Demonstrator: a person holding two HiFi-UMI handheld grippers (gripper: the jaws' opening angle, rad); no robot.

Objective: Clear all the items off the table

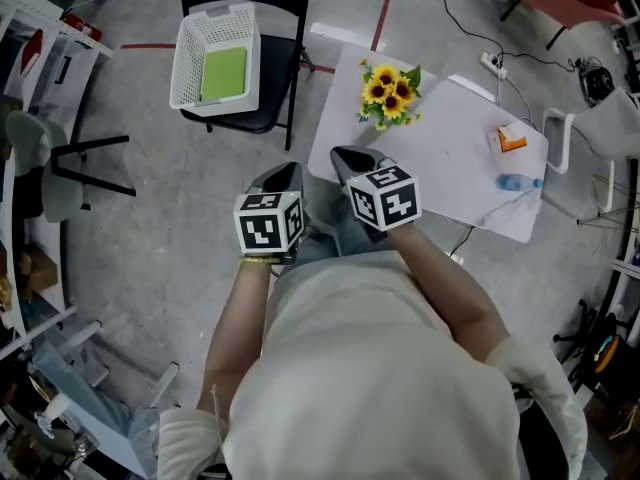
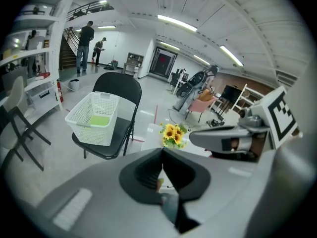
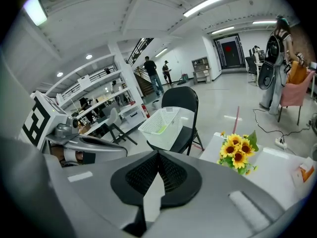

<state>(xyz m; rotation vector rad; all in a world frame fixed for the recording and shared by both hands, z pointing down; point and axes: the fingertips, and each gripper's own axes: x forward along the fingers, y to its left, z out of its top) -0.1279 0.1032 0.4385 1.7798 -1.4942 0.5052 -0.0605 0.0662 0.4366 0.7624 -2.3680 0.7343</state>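
Smooth grey left gripper (image 2: 162,150) and right gripper (image 3: 158,153), ribbed black jaws closed together, empty. Yellow sunflower bunch (image 1: 390,93) on flat white table (image 1: 440,158); white lattice-walled basket (image 1: 186,68).

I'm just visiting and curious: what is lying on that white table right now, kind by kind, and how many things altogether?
Bunch of sunflowers: 1
Small orange-and-white box: 1
Plastic water bottle: 1
Total on the table: 3
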